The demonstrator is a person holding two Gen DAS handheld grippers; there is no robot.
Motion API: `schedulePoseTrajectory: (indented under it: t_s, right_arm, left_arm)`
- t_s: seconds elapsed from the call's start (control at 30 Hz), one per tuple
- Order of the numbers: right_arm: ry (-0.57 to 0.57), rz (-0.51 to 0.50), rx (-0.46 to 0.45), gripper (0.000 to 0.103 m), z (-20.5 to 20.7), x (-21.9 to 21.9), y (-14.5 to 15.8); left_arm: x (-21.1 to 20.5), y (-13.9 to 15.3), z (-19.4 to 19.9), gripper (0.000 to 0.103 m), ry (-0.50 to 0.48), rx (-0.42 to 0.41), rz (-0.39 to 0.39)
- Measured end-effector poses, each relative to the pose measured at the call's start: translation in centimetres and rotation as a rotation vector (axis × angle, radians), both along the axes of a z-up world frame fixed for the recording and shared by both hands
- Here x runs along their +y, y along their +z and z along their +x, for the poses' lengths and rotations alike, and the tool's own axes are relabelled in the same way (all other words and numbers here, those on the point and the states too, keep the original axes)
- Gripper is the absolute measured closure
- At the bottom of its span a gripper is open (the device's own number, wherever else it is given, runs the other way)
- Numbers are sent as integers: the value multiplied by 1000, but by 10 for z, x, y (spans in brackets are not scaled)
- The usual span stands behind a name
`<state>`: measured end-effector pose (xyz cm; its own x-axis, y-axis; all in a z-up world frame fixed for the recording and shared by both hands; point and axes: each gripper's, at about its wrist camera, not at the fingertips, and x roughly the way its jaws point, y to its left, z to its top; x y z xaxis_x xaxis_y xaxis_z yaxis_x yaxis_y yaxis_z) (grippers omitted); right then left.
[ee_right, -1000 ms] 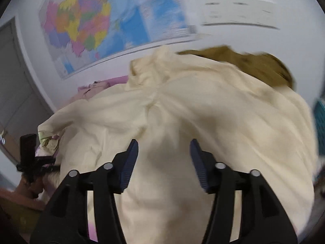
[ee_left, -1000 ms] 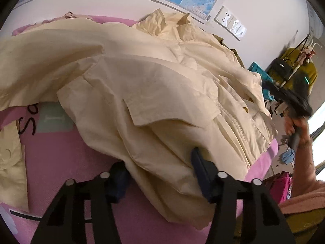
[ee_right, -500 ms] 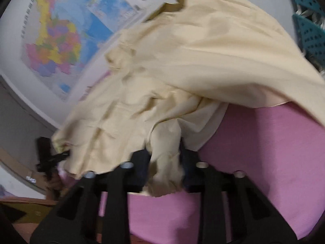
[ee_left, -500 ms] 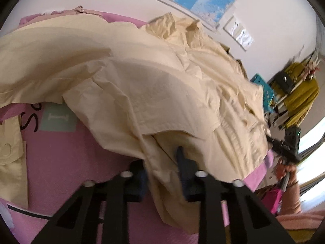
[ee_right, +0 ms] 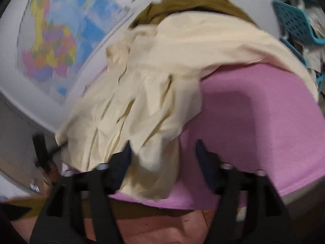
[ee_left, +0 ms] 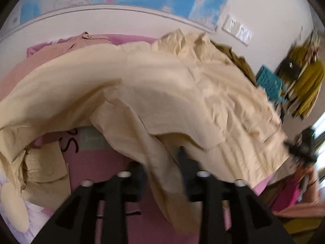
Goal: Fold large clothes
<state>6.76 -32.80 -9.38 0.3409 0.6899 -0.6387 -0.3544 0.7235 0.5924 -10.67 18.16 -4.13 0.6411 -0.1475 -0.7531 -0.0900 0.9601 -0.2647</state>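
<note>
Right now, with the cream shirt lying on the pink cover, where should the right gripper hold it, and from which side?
Probably the hanging hem corner of the cream shirt, which droops over the near edge of the pink cover. Come from the near edge, below the cloth. That corner already lies between the open fingers of the right gripper, bunched in pleats, so there is thickness to pinch.

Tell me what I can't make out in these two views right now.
- Left view: the shirt drapes over the left gripper; whether its fingers still pinch the cloth is hidden.
- Right view: motion blur; shirt's hem hangs between the right gripper fingers, contact unclear.
- Olive garment: mostly buried under the shirt.
</note>
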Motion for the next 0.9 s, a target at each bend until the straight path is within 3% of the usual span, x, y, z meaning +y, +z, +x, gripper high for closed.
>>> schedulePoseTrajectory:
  t_s: [0.07,0.13,0.2,0.3,0.37,0.43,0.5,0.6,0.67,0.7,0.73,0.77,0.83,0.9]
  right_arm:
    - [-36,2,-64,28,6,-6,13]
    - [-115,15,-73,22,22,-15,16]
    - [-170,80,-38,22,40,-29,6]
    - [-265,134,18,24,63,-45,-10]
    - [-283,162,29,26,73,-43,-13]
    - [-336,190,19,29,76,-49,-15]
    - [-457,224,8,31,81,-62,-16]
    - [-610,310,-3,36,88,-84,-19]
    - [-671,339,15,51,98,-94,-25]
    - [-684,358,20,53,103,-97,-27]
    - [-689,376,29,70,109,-100,-30]
    - [-703,374,32,94,112,-104,-31]
    - [-688,395,-4,99,117,-107,-25]
    - [-653,358,-139,100,110,-101,6]
  left_arm:
    - [0,7,-9,62,-17,-49,15]
    - [4,20,-19,51,-43,-120,-21]
    - [6,28,-25,45,-55,-165,-32]
    - [-2,38,-34,38,-65,-222,23]
    - [-4,49,-42,37,-80,-282,22]
    - [-1,61,-50,28,-68,-353,19]
    - [-5,68,-48,24,-68,-370,50]
    - [-24,69,-25,24,-110,-333,91]
    - [-35,65,-9,24,-148,-313,86]
    - [-40,63,-1,24,-165,-302,83]
    - [-45,60,10,24,-186,-290,69]
    - [-48,57,16,24,-197,-283,58]
    - [-53,53,31,24,-214,-265,33]
    - [-55,48,42,24,-220,-245,23]
